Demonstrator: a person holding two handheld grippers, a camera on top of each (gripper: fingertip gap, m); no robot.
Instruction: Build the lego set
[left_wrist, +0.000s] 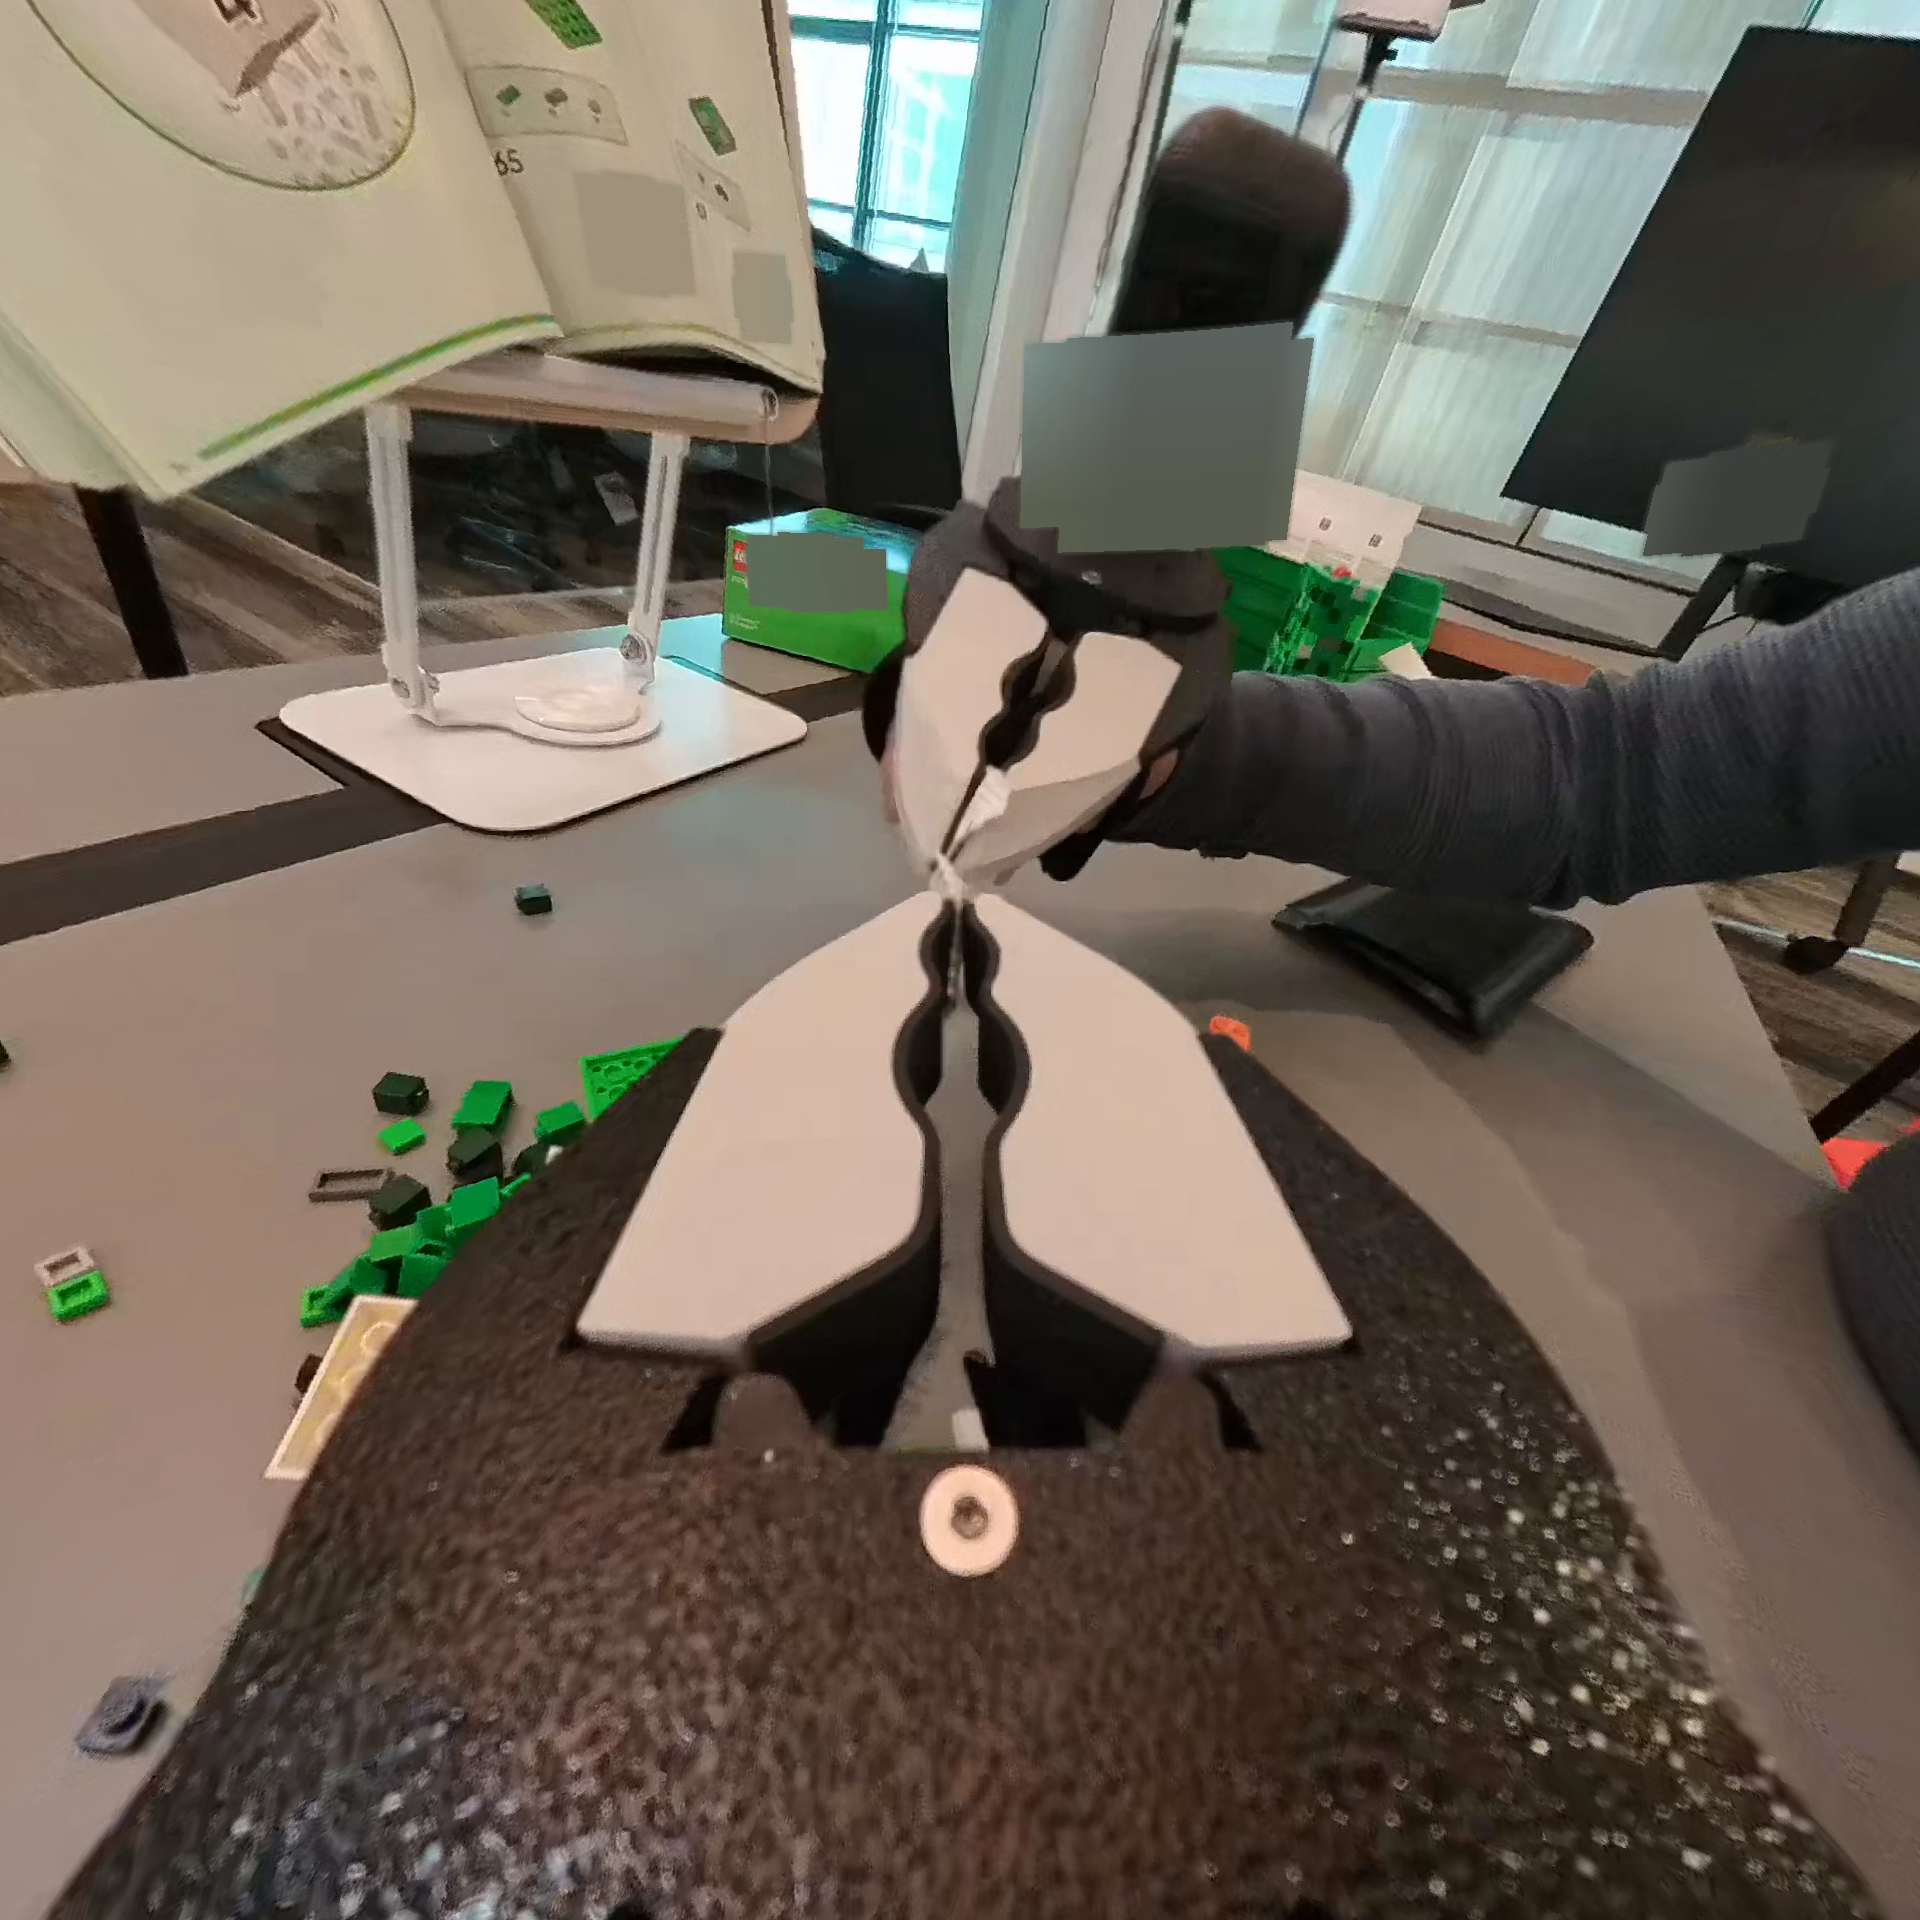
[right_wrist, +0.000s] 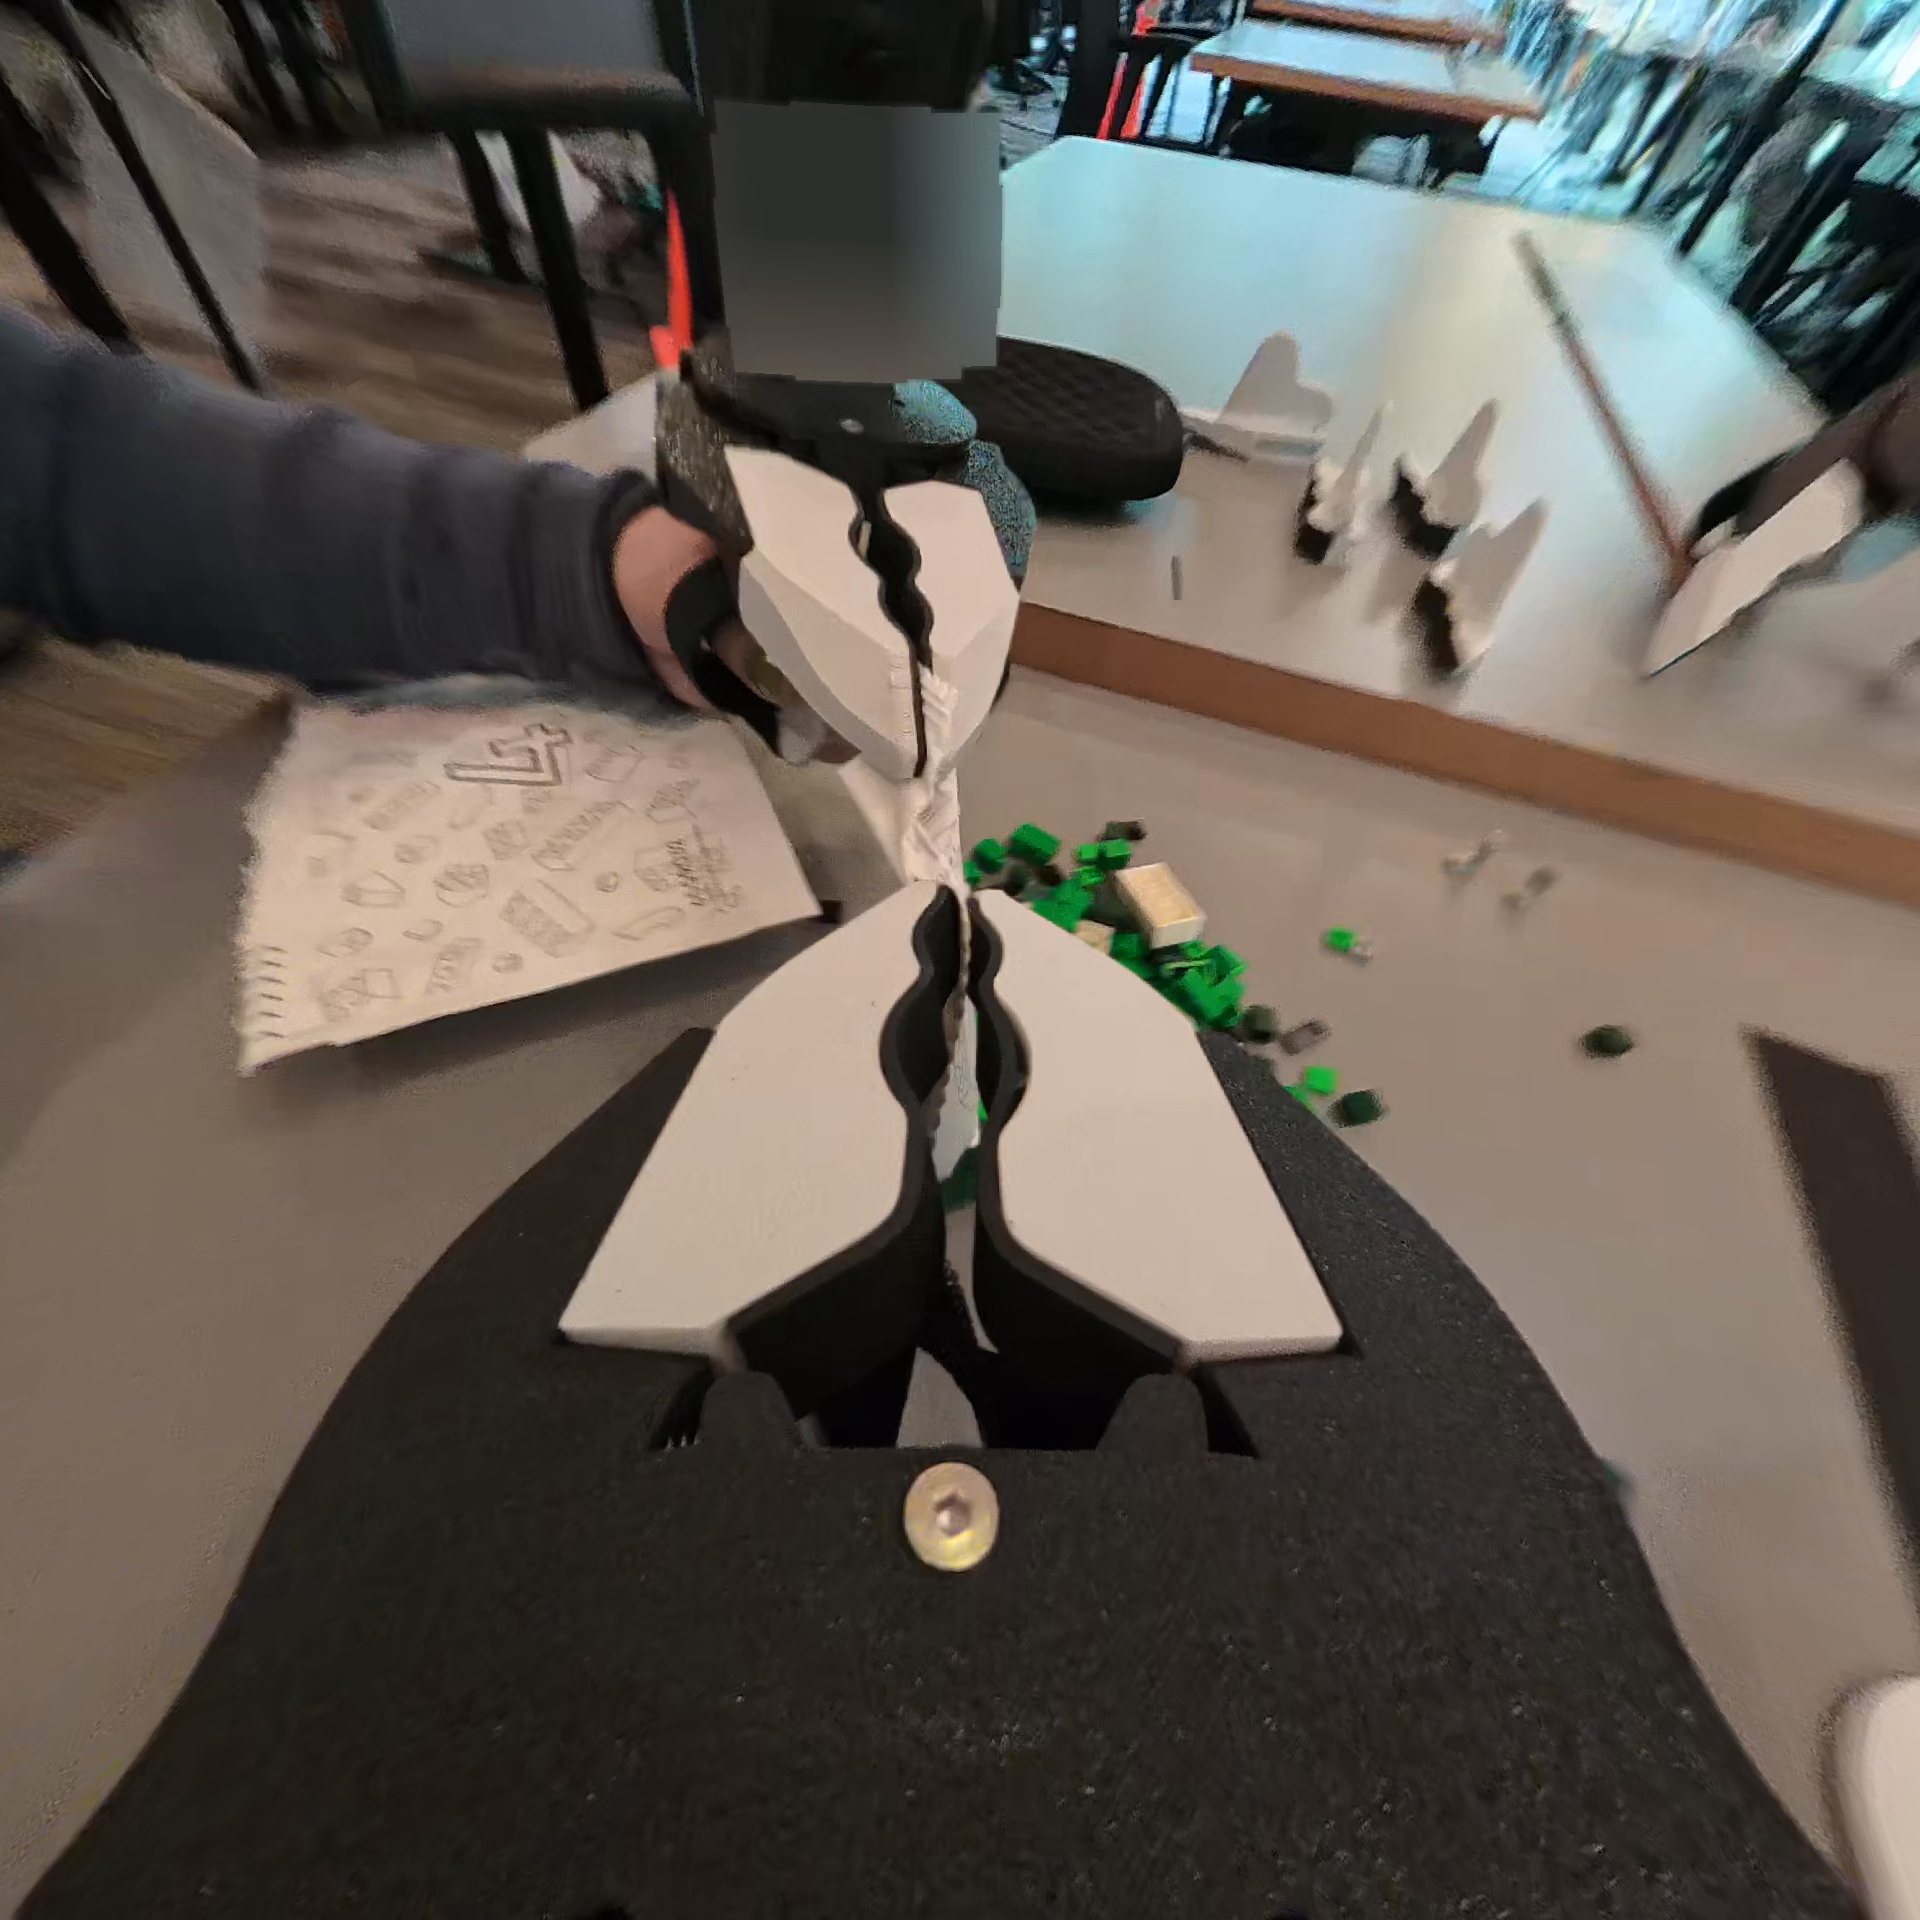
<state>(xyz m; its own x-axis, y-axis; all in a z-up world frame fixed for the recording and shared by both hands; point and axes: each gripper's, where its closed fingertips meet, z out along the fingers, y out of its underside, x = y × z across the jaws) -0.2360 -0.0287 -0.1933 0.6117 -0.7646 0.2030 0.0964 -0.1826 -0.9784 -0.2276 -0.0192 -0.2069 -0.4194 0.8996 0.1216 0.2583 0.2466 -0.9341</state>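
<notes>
Two grippers pinch one white paper bag (right_wrist: 940, 821) between them, above the table (left_wrist: 727, 914): your left gripper (left_wrist: 951, 909) and right gripper (right_wrist: 961, 899) are both clamped on its crumpled edge. It's light, limp and tearable, so grip near the seam. Beyond, loose green bricks (right_wrist: 1174, 956) lie heaped.

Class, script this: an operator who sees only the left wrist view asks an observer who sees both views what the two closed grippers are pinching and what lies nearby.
Operator: What is pinched at my tips?
Observer: A twisted white paper strip stretches from the left gripper to the right gripper.
Operator: Anything near it that I cannot see?
Observer: A printed paper sheet lies flat on the table. The green bricks sit on the strip's other side.
</notes>
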